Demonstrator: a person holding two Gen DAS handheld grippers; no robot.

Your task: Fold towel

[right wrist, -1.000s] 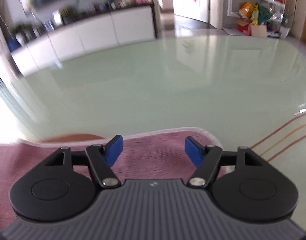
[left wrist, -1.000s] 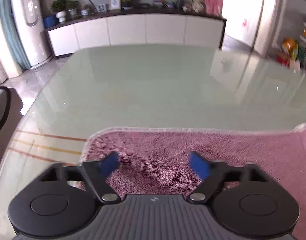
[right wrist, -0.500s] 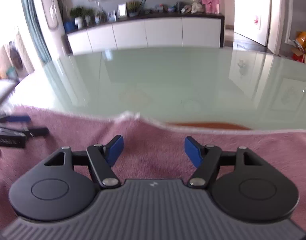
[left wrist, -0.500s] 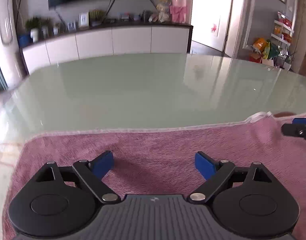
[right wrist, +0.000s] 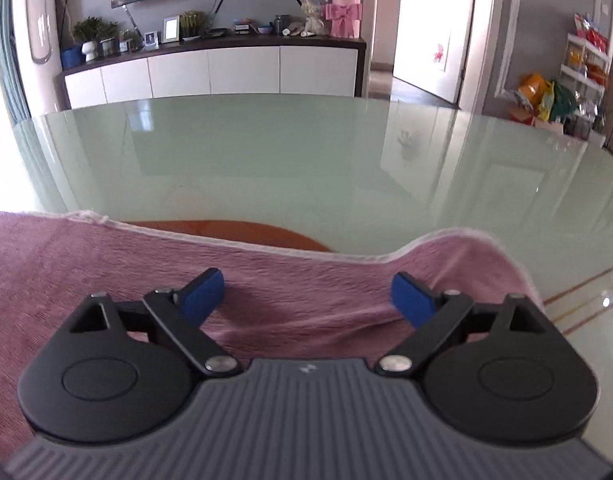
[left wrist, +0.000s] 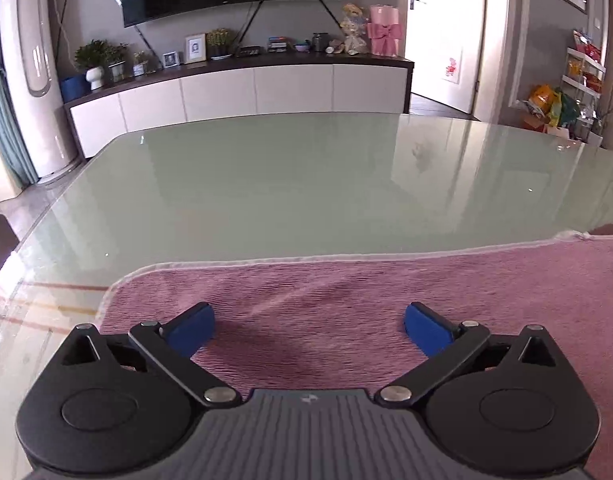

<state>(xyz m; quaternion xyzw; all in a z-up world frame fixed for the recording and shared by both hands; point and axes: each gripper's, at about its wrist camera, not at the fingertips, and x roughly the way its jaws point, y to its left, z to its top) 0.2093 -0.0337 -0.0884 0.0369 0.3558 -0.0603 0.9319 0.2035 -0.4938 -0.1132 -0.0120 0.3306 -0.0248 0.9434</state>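
1. The fuzzy mauve-pink terry towel (left wrist: 346, 312) lay on the pale green glass tabletop (left wrist: 286, 184), at its near side; both views cut it off – its right part ran out of the left wrist view, its left part out of the right wrist view, and each gripper's grey body hid its near edge.
2. Under the towel's far hem in the right wrist view a flat orange-brown patch (right wrist: 242, 232) showed; what it was could not be made out.
3. The left gripper (left wrist: 309, 330) hung over the towel near its rounded left corner; its jaws had just been opening and stood wide, the blue pads (left wrist: 190, 330) apart with only flat cloth seen between them, nothing pinched.
4. The right gripper (right wrist: 308, 294) hung by the raised, humped right corner (right wrist: 466, 256); its jaws had also just been opening and stood wide, gripping nothing – whether a pad brushed the cloth could not be told.
5. Counted: one towel; two grippers; four blue pads; one long white sideboard (left wrist: 242, 92) beyond the table, its small ornaments too small to number.
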